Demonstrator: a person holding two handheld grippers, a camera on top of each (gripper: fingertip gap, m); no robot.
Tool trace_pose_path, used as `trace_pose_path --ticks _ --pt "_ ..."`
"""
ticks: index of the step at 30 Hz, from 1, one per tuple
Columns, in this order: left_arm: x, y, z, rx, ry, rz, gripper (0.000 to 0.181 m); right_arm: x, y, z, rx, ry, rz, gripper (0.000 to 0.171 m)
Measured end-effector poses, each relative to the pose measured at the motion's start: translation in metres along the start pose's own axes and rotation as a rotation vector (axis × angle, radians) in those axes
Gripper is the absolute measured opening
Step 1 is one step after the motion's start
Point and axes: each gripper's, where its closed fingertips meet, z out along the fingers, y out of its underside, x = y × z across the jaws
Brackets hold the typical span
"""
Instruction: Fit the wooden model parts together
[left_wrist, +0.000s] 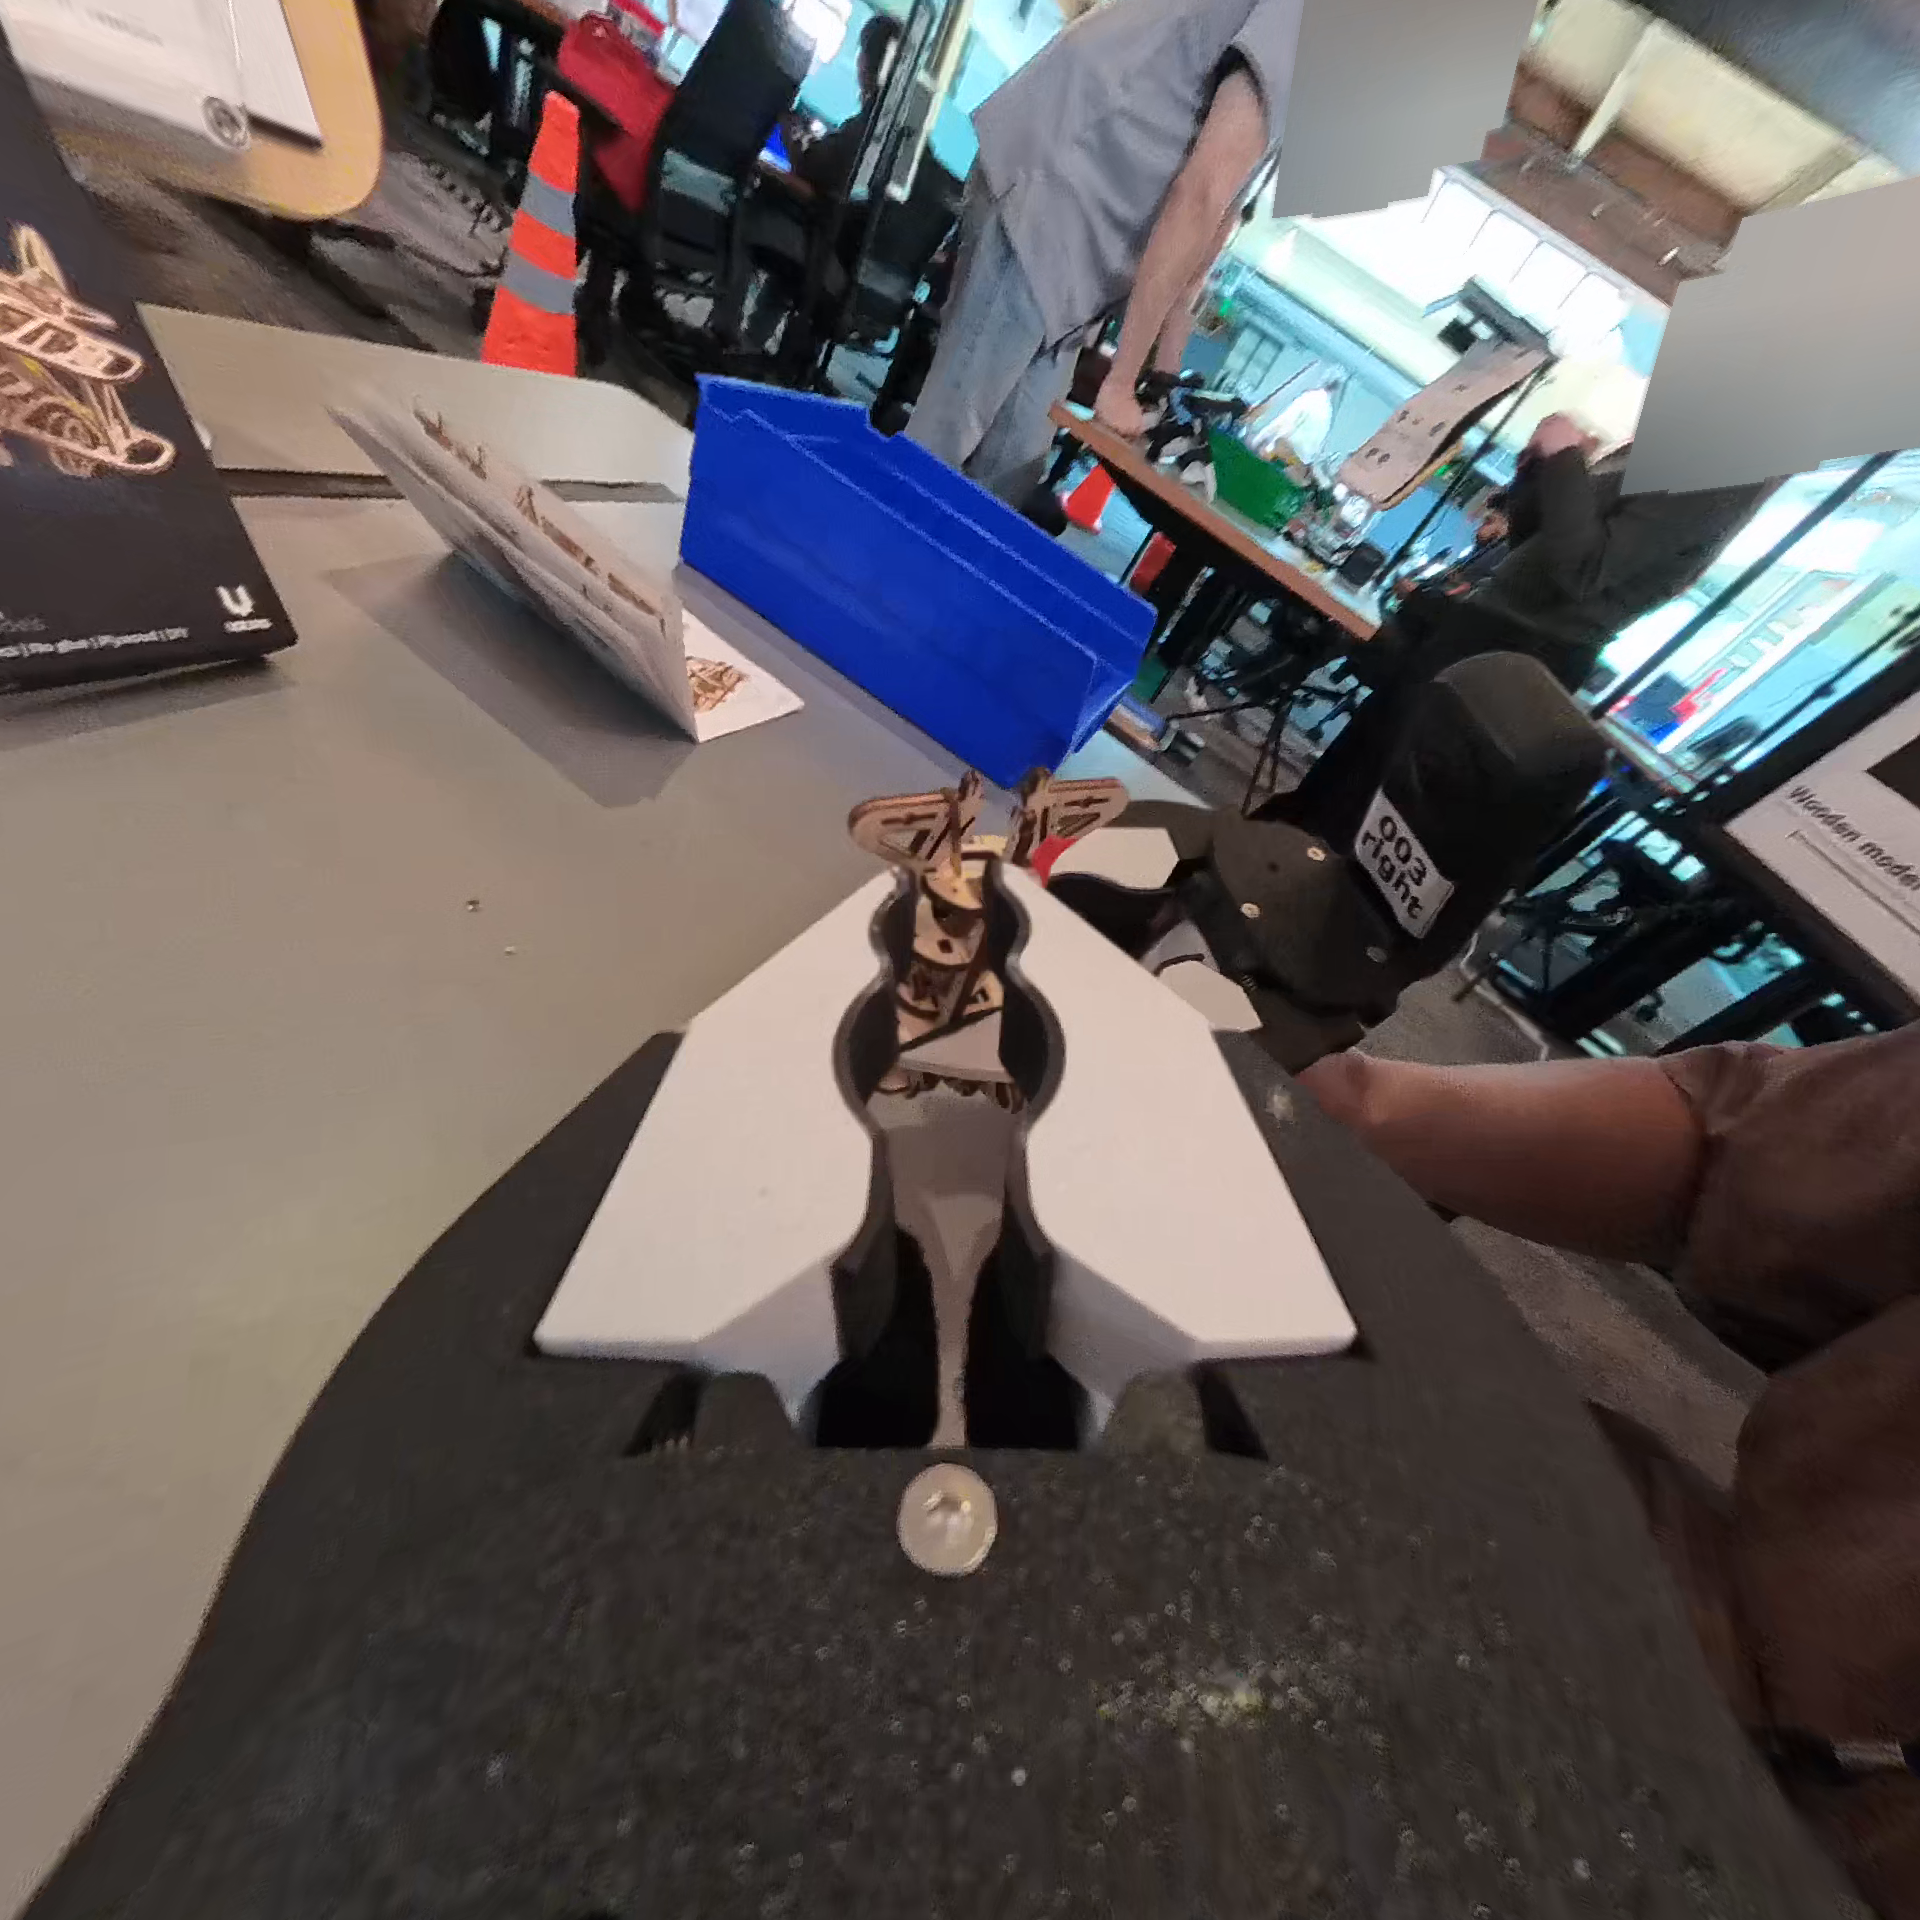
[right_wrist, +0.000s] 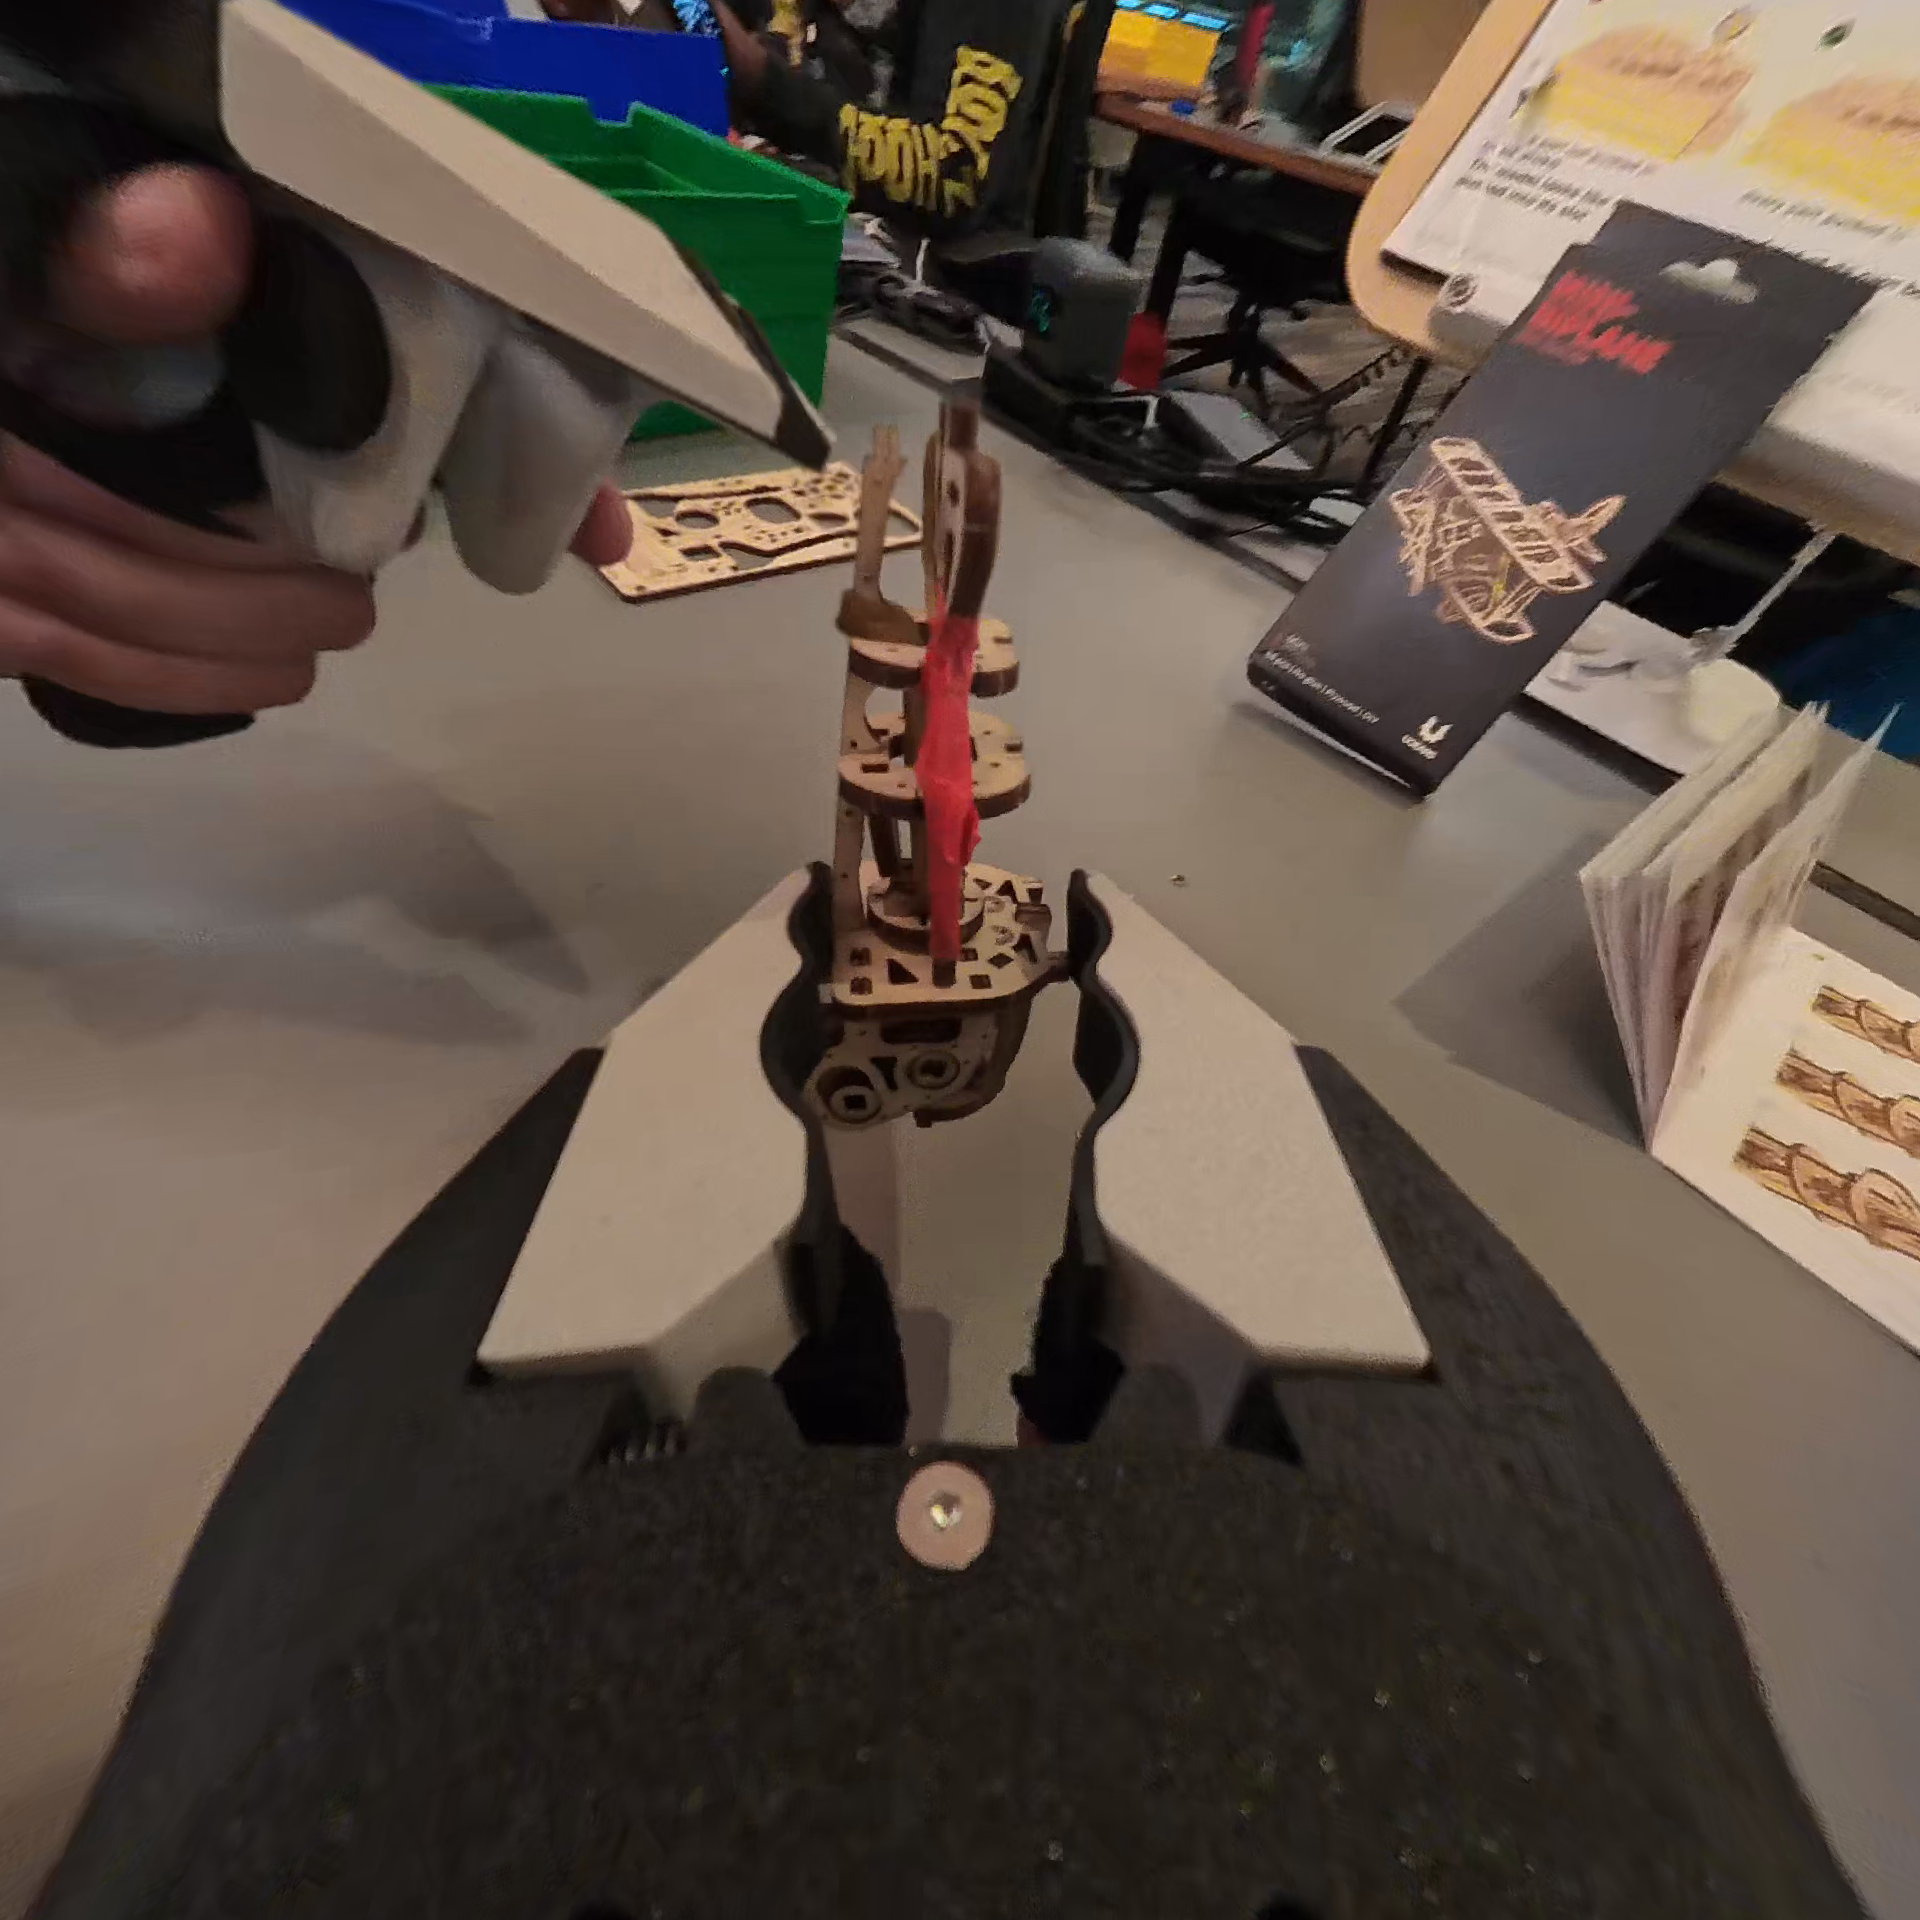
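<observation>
A small wooden model (right_wrist: 914, 987) with a red strip (right_wrist: 945, 727) along it is held above the grey table (right_wrist: 312, 1039). My right gripper (right_wrist: 940, 935) is shut on its round front body, and the tail end sticks away from the camera. My left gripper (right_wrist: 520, 249) comes in from the upper left, its tip at the tail end. In the left wrist view my left gripper (left_wrist: 945, 904) is nearly closed, with thin wooden parts of the model (left_wrist: 940, 966) in the narrow gap. The model's flat plates (left_wrist: 904, 831) show just beyond the tips, with the right gripper (left_wrist: 1340, 904) behind them.
A blue bin (left_wrist: 904, 582), a standing booklet (left_wrist: 551, 561) and a black packaging card (left_wrist: 104, 468) are on the table. A wooden parts sheet (right_wrist: 748, 530) and a green bin (right_wrist: 707, 208) lie beyond the model. A person stands at another table (left_wrist: 1226, 520). Some 7 cm of space lies between my two pairs of fingers. The right tips stand about 25 cm off the black packaging card (left_wrist: 104, 468). The right camera catches it too, in the right wrist view (right_wrist: 1462, 613).
</observation>
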Motion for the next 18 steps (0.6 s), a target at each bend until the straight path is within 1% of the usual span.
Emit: trace_pose_path --ticks 3,7,12,13,18 --pt "0.003 0.007 0.004 -0.054 -0.010 0.004 0.010 -0.001 -0.001 0.000 0.011 0.026 -0.004 0.042" --pt "0.003 0.010 0.006 -0.073 -0.001 0.018 0.010 -0.006 -0.004 -0.001 0.024 0.042 -0.048 0.042" --pt "0.008 0.014 0.008 -0.113 0.050 -0.008 0.010 -0.008 -0.005 -0.002 0.018 0.089 -0.141 0.042" --pt "0.008 0.013 0.009 -0.108 0.053 -0.018 0.011 -0.008 -0.005 -0.002 0.012 0.105 -0.164 0.039" --pt "0.004 0.014 0.009 -0.085 0.039 -0.060 0.011 -0.006 -0.002 0.001 -0.022 0.150 -0.209 0.039"
